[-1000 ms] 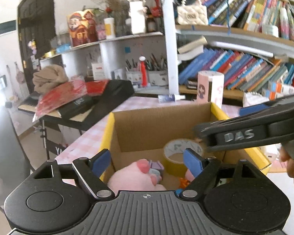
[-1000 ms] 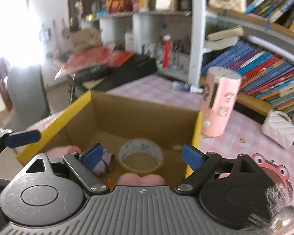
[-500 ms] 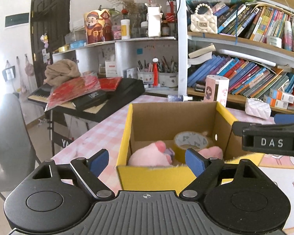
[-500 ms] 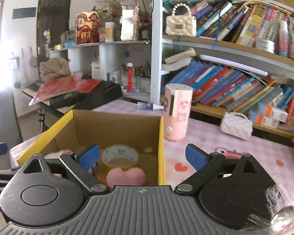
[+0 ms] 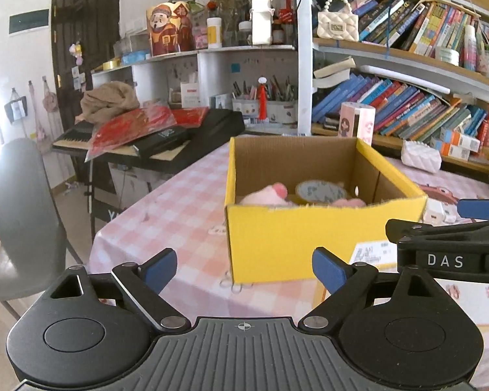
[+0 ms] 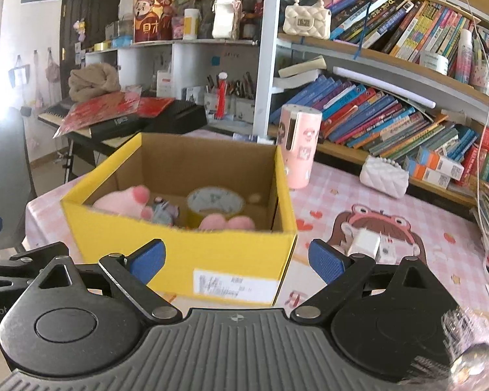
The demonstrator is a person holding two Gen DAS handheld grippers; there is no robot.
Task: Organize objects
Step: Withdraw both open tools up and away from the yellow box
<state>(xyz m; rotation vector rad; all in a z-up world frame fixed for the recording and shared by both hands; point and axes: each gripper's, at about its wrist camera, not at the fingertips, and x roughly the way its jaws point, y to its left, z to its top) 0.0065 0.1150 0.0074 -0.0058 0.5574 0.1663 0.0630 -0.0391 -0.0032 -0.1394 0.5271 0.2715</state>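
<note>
A yellow cardboard box (image 5: pixel 309 238) (image 6: pixel 185 251) stands open on the pink checked tablecloth. Inside lie a pink plush toy (image 6: pixel 124 202), a roll of tape (image 6: pixel 215 202), a small purple-grey figure (image 6: pixel 164 213) and a second pink plush piece (image 6: pixel 226 223). My left gripper (image 5: pixel 244 268) hovers short of the box's near left corner; its jaws are opening with nothing between them. My right gripper (image 6: pixel 236 259) is open and empty in front of the box's near wall. Its side (image 5: pixel 446 247) shows in the left wrist view.
A white charger block (image 6: pixel 365 242) lies right of the box on a cartoon mat. A pink cylinder (image 6: pixel 298 145) and a white quilted purse (image 6: pixel 384 176) stand behind. Bookshelves (image 6: pixel 391 120) fill the back; a keyboard (image 5: pixel 166 140) and a grey chair (image 5: pixel 19 215) are at left.
Both grippers have drawn back from over the box, which now sits farther away with its yellow front wall in view. The left gripper's jaws have spread wider.
</note>
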